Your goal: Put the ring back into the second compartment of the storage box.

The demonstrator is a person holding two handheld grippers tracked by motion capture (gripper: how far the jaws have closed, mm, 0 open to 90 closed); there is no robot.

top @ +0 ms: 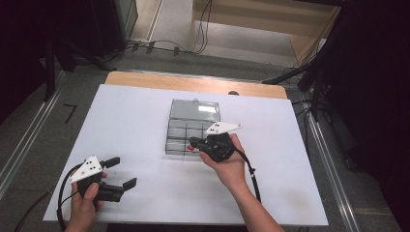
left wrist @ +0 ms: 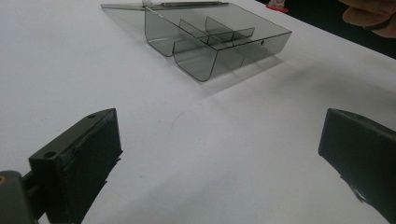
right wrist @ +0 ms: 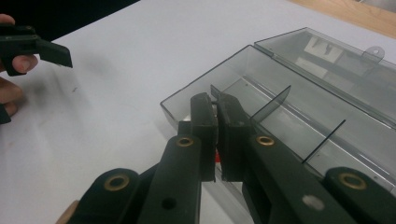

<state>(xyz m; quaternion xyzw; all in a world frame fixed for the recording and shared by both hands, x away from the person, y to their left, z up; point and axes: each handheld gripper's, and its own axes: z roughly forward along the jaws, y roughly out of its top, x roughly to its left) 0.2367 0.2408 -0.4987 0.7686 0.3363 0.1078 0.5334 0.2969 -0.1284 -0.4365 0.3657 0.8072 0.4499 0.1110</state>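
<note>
A: High view first: the clear compartment box [top: 191, 126] sits mid-table on the white sheet [top: 135, 116], lid [top: 196, 109] laid open flat on its far side. Its long axis runs away from the person, lid end pointing at the wooden table edge [top: 193, 83].

B: And the right gripper [top: 194, 143]?

A: At the box's near edge, over the front row of compartments. Something small and red [top: 191, 148] shows right at its tips, just inside the box. Too small to name from up here.

B: The right gripper view helps. The right gripper [right wrist: 218, 109] has its jaws pressed almost together over the near wall of the box [right wrist: 299, 116], with a sliver of red [right wrist: 217, 158] low between them. Closed on the red piece, I'd say, though most of it is hidden behind the jaws.

A: That view also gives the thin dividers [right wrist: 273, 105] inside the box, which the high view barely resolves.

B: Left gripper [top: 121, 173]?

A: Well clear of the box, near-left of it, low over the sheet. In the left gripper view its jaws stand wide apart with bare sheet [left wrist: 219, 154] between them, holding nothing.

B: That view catches the box [left wrist: 219, 39] from the side, rounded compartment bottoms showing. The right hand [left wrist: 373, 16] is cut off at the top corner beyond the box.
</note>
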